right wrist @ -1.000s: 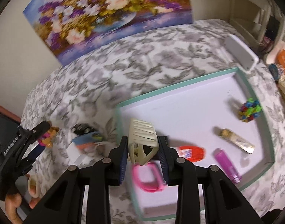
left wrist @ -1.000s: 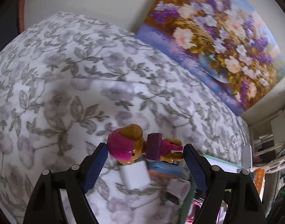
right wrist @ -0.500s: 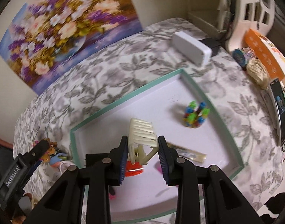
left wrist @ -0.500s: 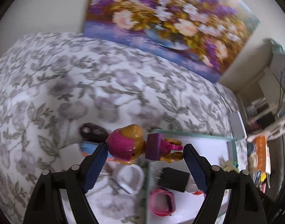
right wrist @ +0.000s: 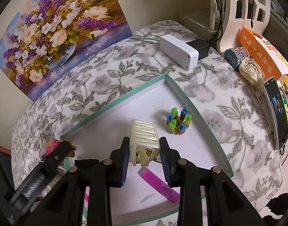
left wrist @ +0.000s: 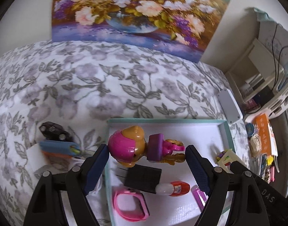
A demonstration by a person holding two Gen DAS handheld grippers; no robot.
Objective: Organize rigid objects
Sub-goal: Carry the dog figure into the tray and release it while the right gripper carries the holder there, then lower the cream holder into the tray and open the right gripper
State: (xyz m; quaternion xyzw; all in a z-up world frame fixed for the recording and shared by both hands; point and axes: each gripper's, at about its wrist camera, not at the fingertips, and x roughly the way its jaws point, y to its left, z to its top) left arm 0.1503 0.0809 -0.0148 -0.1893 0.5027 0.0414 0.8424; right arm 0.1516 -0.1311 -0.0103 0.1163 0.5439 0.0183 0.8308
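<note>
My left gripper (left wrist: 146, 153) is shut on a toy figure (left wrist: 136, 146) with a pink helmet and tan head, held sideways above the left part of the teal-rimmed white tray (left wrist: 162, 121). My right gripper (right wrist: 144, 149) is shut on a cream hair claw clip (right wrist: 144, 134), over the middle of the same tray (right wrist: 113, 103). In the tray lie a black charger (left wrist: 143, 176), a red-and-white bottle (left wrist: 174, 187), a pink strap ring (left wrist: 130, 205), a purple lighter (right wrist: 158, 183) and a multicoloured block ring (right wrist: 178, 121).
Left of the tray on the floral cloth (left wrist: 87, 71) lie a black toy car (left wrist: 53, 131) and a blue-orange item (left wrist: 58, 147). A white box (right wrist: 178, 51), a phone (right wrist: 278, 113), an orange packet (right wrist: 260, 50) and shelves (left wrist: 264, 86) crowd the right side. A flower painting (left wrist: 136, 9) stands behind.
Both grippers have moved right over the tray, each keeping its hold. The left one came from over the bare cloth to the tray's left part; the right one advanced toward the block ring.
</note>
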